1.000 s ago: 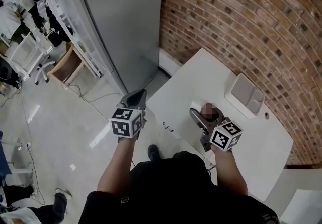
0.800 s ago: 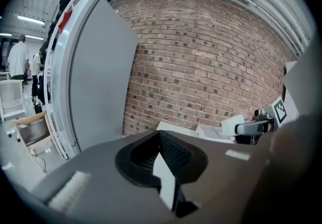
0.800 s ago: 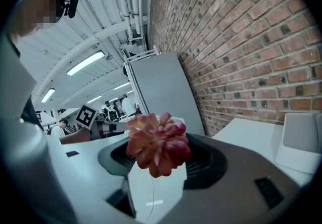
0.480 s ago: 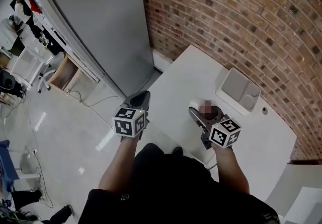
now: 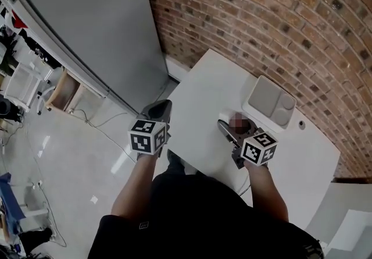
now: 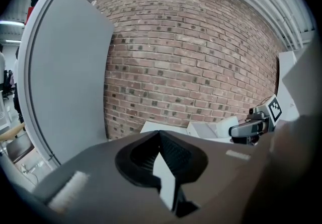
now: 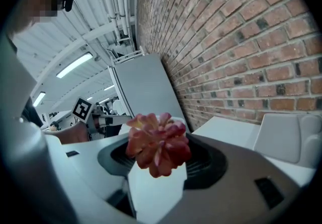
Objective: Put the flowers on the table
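Gripping a white pot (image 7: 153,182) of pinkish-red flowers (image 7: 157,143), the right gripper (image 5: 231,128) sits over the near half of the white table (image 5: 200,86). Mosaic hides the blooms in the head view. At nine o'clock, the left gripper (image 5: 158,111) is pinched together and empty. A pale tray (image 5: 270,102) lies at one o'clock, by the brick wall (image 5: 279,13).

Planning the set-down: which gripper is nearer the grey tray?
Right. The right gripper, holding the potted flower, is over the table just short of the tray; the left gripper is at the table's left edge.
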Tool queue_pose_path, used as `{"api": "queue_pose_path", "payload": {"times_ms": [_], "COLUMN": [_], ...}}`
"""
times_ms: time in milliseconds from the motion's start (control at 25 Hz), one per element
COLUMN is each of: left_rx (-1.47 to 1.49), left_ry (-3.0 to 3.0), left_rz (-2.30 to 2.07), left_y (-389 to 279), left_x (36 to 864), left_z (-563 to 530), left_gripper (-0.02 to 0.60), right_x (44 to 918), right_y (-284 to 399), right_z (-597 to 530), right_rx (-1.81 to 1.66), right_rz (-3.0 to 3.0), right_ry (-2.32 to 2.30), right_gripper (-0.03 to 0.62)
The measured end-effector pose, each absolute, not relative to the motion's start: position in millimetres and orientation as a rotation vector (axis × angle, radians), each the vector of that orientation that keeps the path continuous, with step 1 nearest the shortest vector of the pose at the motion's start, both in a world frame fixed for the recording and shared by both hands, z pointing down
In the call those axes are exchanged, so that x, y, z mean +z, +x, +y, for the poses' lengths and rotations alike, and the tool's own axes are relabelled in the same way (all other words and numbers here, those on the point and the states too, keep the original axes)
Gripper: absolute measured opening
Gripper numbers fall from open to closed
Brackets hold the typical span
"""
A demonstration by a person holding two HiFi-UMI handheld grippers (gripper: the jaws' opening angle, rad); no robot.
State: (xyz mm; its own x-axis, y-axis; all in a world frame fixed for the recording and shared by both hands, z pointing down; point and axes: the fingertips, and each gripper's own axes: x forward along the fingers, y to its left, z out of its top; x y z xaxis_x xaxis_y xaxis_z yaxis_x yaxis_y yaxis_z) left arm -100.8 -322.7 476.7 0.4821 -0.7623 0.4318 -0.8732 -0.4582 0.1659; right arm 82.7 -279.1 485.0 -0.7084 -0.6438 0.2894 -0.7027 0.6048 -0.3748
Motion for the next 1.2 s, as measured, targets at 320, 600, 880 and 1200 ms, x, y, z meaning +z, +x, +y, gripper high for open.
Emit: {"api": "queue_pose_path", "payload": {"times_ms": [320,600,880,1200], "left_rx": [0.502,0.512,0.503,0.507], "left_ry": [2.405,2.414,2.42,2.4], "left_rz": [-1.176,-1.061,-1.021,-0.999], "left_y": [-77,-67,-61,-58], "left_x": [512,532,541,552], "left_z": [-365,-396,-417,-416], "left_gripper": [0.011,0.011,0.011,0.011], "right_x": [510,532,564,606], "right_y": [85,79,82,84], "right_z": [-329,-354,-373,-382], "right_rx": [0.759,0.766,0.759,0.739], "right_rz": [-2.593,-2.496,-2.396,-2.283], "right_ry": [1.228,1.239,1.197,1.101], "right_gripper": [0.25,0.25,0.25,0.25]}}
